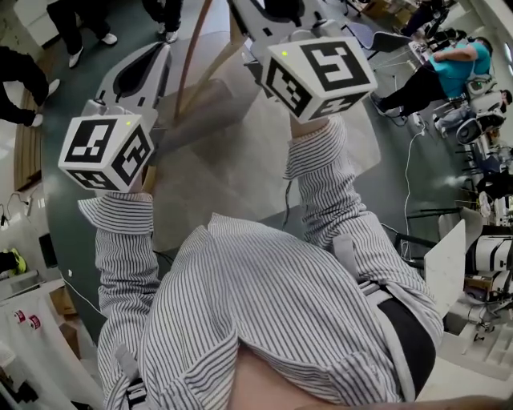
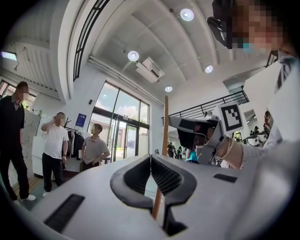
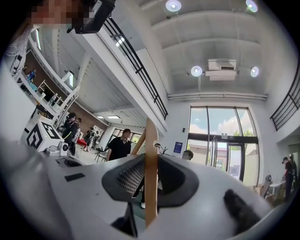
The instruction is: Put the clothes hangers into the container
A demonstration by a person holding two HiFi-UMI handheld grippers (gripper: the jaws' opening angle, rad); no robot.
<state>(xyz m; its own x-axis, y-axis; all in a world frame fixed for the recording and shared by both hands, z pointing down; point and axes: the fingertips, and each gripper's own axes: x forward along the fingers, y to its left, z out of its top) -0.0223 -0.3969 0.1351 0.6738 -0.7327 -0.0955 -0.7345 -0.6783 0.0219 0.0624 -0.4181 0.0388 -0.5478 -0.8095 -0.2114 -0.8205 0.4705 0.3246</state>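
Down below the head camera, a person in a stripy shirt (image 1: 264,320) is holding the left gripper (image 1: 163,50) and the right gripper (image 1: 256,22) out in front. The wooden hanger (image 1: 191,56) is hanging in the air between them. Looking along the left tongs, the two ends are pressing together, and a thin bar of the hanger is showing through the gap behind them. Looking along the right tongs, they are squeezing a flat piece of the hanger, which is standing straight up between the pads (image 3: 126,176).
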